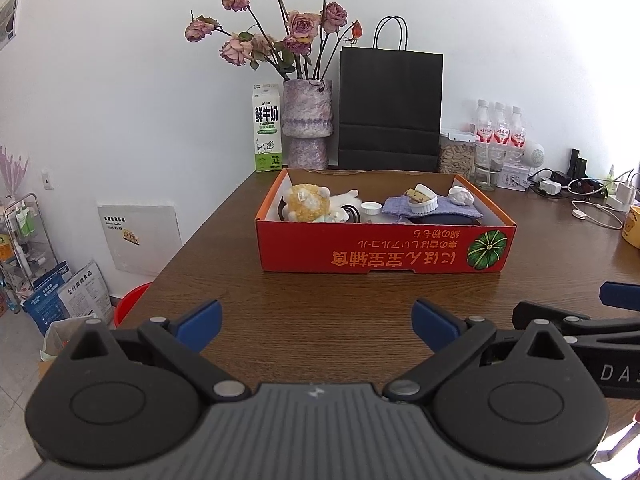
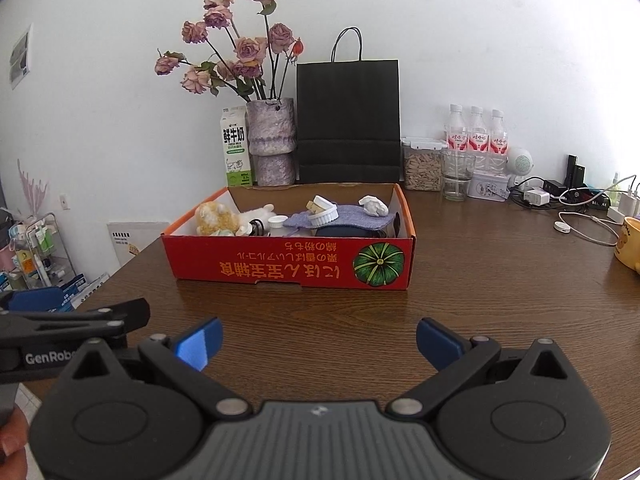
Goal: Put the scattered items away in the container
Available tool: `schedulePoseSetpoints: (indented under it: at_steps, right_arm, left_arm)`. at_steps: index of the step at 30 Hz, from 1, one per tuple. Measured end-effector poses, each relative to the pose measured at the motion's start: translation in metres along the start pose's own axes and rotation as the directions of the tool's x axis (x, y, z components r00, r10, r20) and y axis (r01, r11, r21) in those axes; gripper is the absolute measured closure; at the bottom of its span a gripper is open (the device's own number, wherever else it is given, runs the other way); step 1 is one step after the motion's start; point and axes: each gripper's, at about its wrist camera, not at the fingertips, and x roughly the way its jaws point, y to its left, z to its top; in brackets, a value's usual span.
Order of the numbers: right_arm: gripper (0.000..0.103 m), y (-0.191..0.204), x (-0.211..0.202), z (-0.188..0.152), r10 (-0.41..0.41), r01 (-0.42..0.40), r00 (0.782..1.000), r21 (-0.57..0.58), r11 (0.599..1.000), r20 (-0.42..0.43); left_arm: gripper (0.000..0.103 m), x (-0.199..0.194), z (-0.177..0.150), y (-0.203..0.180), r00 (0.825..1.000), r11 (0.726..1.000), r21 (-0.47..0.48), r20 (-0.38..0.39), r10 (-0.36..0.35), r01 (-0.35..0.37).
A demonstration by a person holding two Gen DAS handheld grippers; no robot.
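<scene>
My left gripper hovers low over the near part of the bench, its blue pads spread wide with nothing between them. My right gripper sits just beside it on the right, equally wide open and empty; each one shows at the edge of the other's camera.

Ahead of both, in the middle of the bench, stands the red cardboard box with a green pumpkin printed on its near wall. Inside it, at the left, lies a yellow plush toy beside something white and fluffy. A small white cap sits near the middle. To the right a lavender knitted cloth is spread over a dark object, with a white ramekin resting on it and a crumpled white lump at its far right end.

Beyond the box, against the wall, stand a milk carton, a vase of dried roses and a black paper bag. Further right are a jar of seeds, three water bottles and a tangle of chargers and cables. A yellow mug stands at the bench's right edge.
</scene>
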Motion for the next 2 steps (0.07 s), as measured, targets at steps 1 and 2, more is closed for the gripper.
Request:
schedulePoseSetpoints:
  at_steps: [1,2]
  right_arm:
    - [0.0,0.0,0.0,0.0,0.0,0.0,1.0,0.001,1.0,0.0]
    - [0.0,-0.0001,-0.0002,0.0,0.001,-0.001,1.0,0.001,1.0,0.002]
  left_arm:
    - [0.0,-0.0002,-0.0001,0.0,1.0,1.0,-0.001,0.001,-0.001,0.001]
    - [0.0,-0.0002,-0.0002,0.0003,1.0,1.0,-0.001,0.002,-0.003,0.003]
